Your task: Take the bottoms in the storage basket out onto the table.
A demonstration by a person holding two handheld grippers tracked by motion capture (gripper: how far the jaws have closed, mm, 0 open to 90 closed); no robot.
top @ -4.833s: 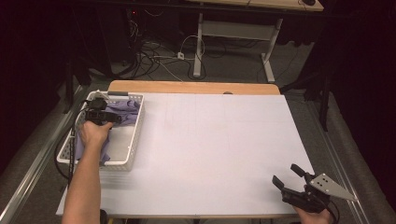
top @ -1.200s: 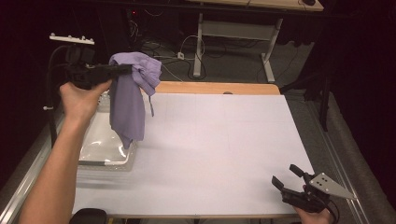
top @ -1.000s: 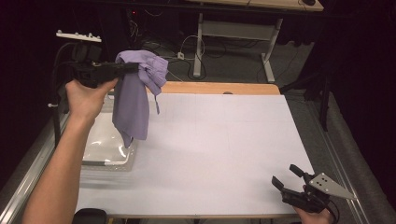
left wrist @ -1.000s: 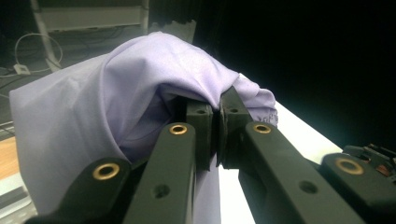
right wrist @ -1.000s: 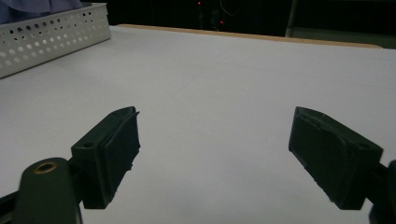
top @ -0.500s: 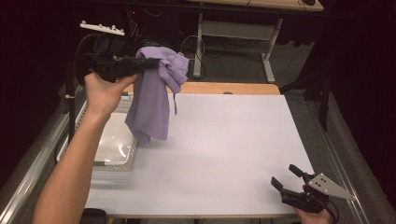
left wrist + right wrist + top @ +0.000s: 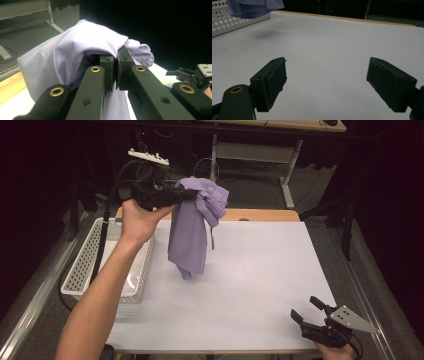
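A lilac cloth (image 7: 192, 227) hangs in the air over the left part of the white table (image 7: 260, 270), bunched at the top and trailing down. My left gripper (image 7: 192, 194) is held high and is shut on the cloth's top fold; in the left gripper view the cloth (image 7: 75, 50) drapes over the closed jaws of my left gripper (image 7: 115, 72). My right gripper (image 7: 309, 311) rests near the table's front right corner, open with nothing in it. In the right gripper view the cloth's lower end (image 7: 254, 7) hangs at the top left, far beyond my right gripper (image 7: 325, 83).
A white perforated basket (image 7: 90, 255) stands along the table's left edge, with clear plastic inside it. A wooden strip (image 7: 260, 215) runs along the table's far edge. Cables and desk legs (image 7: 285, 175) lie on the floor beyond.
My left gripper lifted the lilac cloth out of the basket and has carried it up and to the right, over the table. The right gripper has stayed put.
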